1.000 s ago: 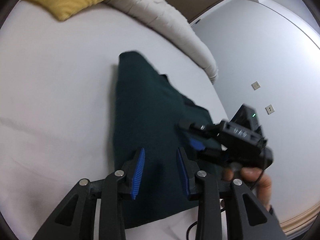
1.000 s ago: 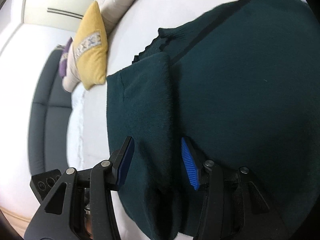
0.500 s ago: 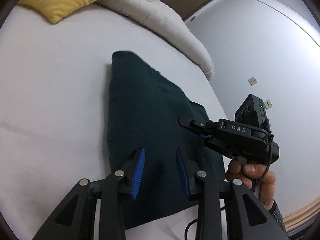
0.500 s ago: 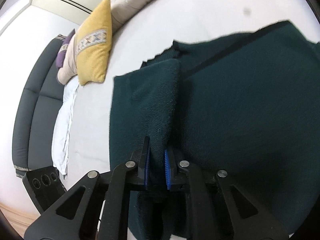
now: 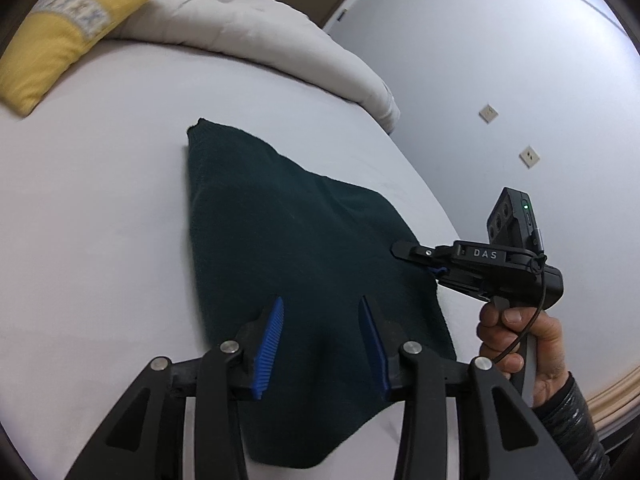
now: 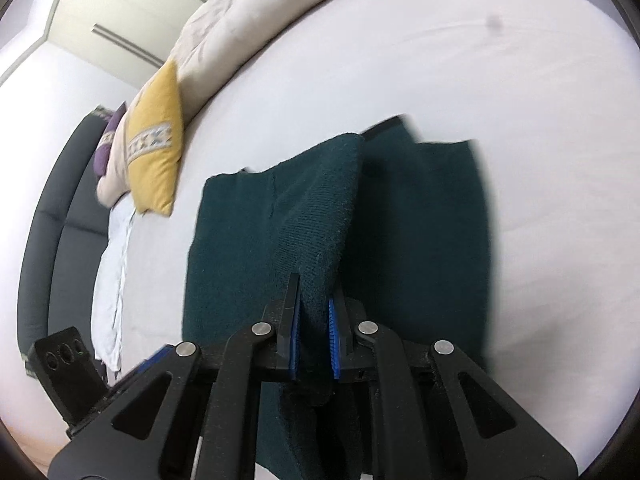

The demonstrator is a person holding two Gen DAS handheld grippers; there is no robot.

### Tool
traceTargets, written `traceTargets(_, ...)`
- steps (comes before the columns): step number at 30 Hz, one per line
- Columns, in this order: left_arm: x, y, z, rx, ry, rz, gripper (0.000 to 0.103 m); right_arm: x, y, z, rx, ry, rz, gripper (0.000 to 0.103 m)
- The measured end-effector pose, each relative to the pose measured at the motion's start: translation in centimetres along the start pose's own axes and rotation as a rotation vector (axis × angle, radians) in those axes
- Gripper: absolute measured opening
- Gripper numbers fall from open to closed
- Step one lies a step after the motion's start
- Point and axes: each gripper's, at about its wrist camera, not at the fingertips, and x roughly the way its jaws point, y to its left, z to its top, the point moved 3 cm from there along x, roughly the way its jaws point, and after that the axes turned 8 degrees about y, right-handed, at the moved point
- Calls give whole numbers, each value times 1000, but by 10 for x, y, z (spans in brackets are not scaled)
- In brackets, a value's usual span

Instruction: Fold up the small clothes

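A dark green knit sweater (image 5: 288, 248) lies on the white bed (image 5: 88, 216). My left gripper (image 5: 322, 320) is open and empty, hovering just above the sweater's near part. My right gripper (image 6: 314, 300) is shut on a raised fold of the sweater (image 6: 320, 208) and lifts that edge off the bed. In the left wrist view the right gripper (image 5: 416, 256) pinches the sweater's right edge, held by a hand (image 5: 516, 336).
A yellow cushion (image 5: 60, 32) and a cream duvet (image 5: 248, 28) lie at the bed's far end. A dark sofa (image 6: 52, 208) with a purple cushion stands beyond. A wall with sockets (image 5: 528, 156) is on the right.
My right gripper closed on the sweater's edge and lifted it, pulling back. My left gripper stayed open and drew back slightly above the sweater.
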Motion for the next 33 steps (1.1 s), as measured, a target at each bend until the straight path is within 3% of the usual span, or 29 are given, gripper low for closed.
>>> traceTargets(7, 31, -15, 10, 65, 29, 61, 41, -28, -45, 16, 41, -34, -13, 10)
traceTargets(13, 56, -3, 14, 63, 58, 117, 40, -3, -83, 11, 77, -7, -9, 10)
traceTargets(16, 66, 4, 12, 69, 73, 108, 38, 8, -97, 8, 125, -44, 64, 9)
traceTargets(19, 64, 7, 11, 54, 79, 89, 38, 6, -97, 6, 101, -50, 62, 11)
traceTargets(20, 63, 6, 12, 56, 80, 90, 38, 2, -96, 5, 101, -50, 43, 18)
traceTargets(23, 48, 1, 14, 64, 46, 112, 36, -25, -78, 4, 79, -114, -93, 23)
traceTargets(25, 39, -3, 22, 74, 4, 134, 38, -40, -52, 8, 14, -153, -59, 23)
traceTargets(30, 46, -8, 65, 90, -24, 202, 42, -17, -9, 26, -65, -83, 32, 23)
traceTargets(33, 81, 0, 78, 108, 83, 285, 43, 15, -23, 36, 12, -22, 49, 23)
